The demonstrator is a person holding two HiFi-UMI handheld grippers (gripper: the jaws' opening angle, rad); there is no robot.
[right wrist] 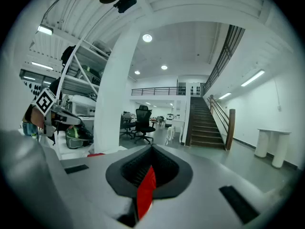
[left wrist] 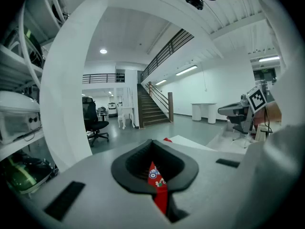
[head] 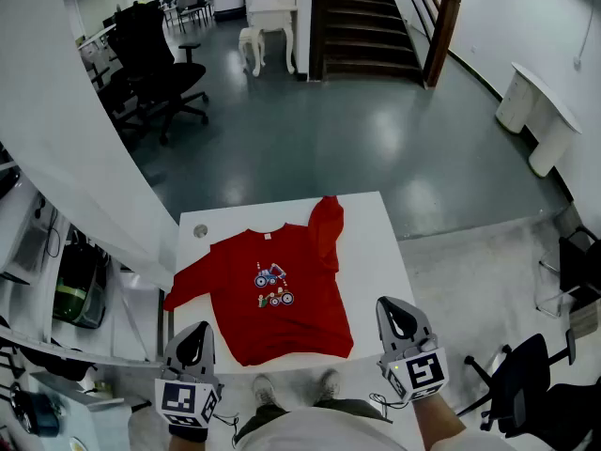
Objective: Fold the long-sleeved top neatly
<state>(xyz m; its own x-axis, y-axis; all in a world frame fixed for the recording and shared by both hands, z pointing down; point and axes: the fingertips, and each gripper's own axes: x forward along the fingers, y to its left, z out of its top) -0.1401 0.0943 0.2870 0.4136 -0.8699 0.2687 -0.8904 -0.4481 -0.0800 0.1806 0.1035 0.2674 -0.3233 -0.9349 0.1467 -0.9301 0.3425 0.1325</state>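
Note:
A red long-sleeved top [head: 272, 299] lies flat, front up, on the white table [head: 376, 224], with a small tractor print on its chest. One sleeve stretches out to the left. The other is bunched up toward the table's far edge. My left gripper [head: 192, 338] hovers at the near left corner, just left of the hem, shut and holding nothing. Right of the hem's corner, my right gripper [head: 394, 310] is likewise shut and holding nothing. In the left gripper view [left wrist: 153, 149] and the right gripper view [right wrist: 151, 149], a red strip of the top [left wrist: 159, 194] [right wrist: 145, 192] shows through the slit between the jaws.
A small round disc [head: 200, 231] lies at the table's far left corner. A broad white column [head: 66, 130] and shelves stand to the left. Black office chairs [head: 155, 54], a staircase [head: 366, 22] and a white counter [head: 535, 120] lie beyond. Another chair [head: 526, 383] is near right.

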